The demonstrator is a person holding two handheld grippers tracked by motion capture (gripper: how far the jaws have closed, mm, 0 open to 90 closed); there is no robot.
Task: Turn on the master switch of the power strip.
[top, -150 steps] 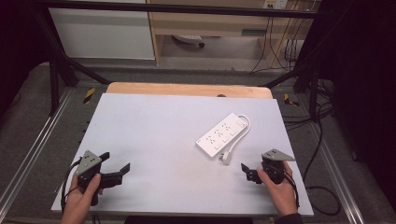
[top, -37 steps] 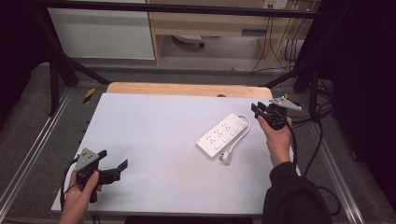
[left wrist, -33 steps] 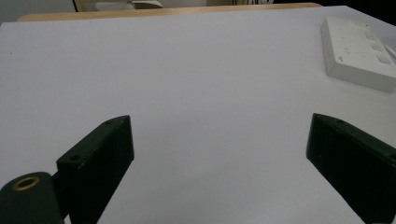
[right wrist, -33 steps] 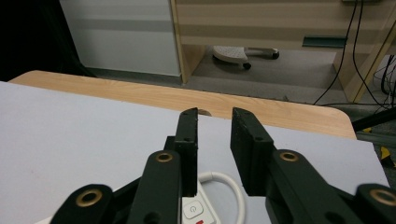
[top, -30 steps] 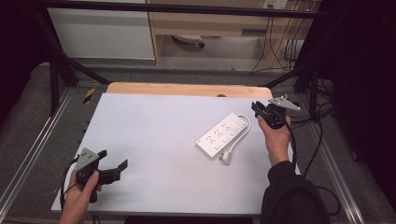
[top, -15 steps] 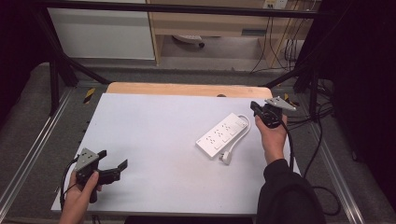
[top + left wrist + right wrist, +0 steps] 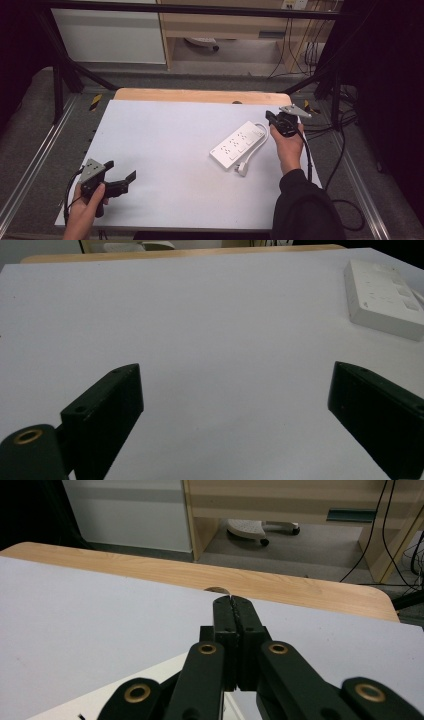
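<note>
A white power strip [image 7: 237, 145] lies slanted on the pale table [image 7: 165, 130], right of centre, its plug [image 7: 242, 170] near the front end. It also appears at the far right in the left gripper view [image 7: 382, 295] and low in the right gripper view [image 7: 100, 700]. My right gripper [image 7: 270, 117] hovers at the strip's far end by the white cable loop [image 7: 263, 126]. Its jaws [image 7: 231, 602] are pressed together; a thin white sliver shows at their tips, and I cannot tell what it is. My left gripper [image 7: 121, 170] rests at the front left, wide open with nothing in it [image 7: 235, 390].
The table's wooden back edge [image 7: 200, 95] has a small hole [image 7: 215, 589] just beyond my right gripper's tips. Black cables [image 7: 345, 150] hang off the right side. Metal frame rails [image 7: 30, 165] run along both sides. A wide bare stretch of table lies between the hands.
My right hand has travelled from the front right edge up to the strip's far end, then edged slightly left. The left gripper has stayed where it was, still open.
</note>
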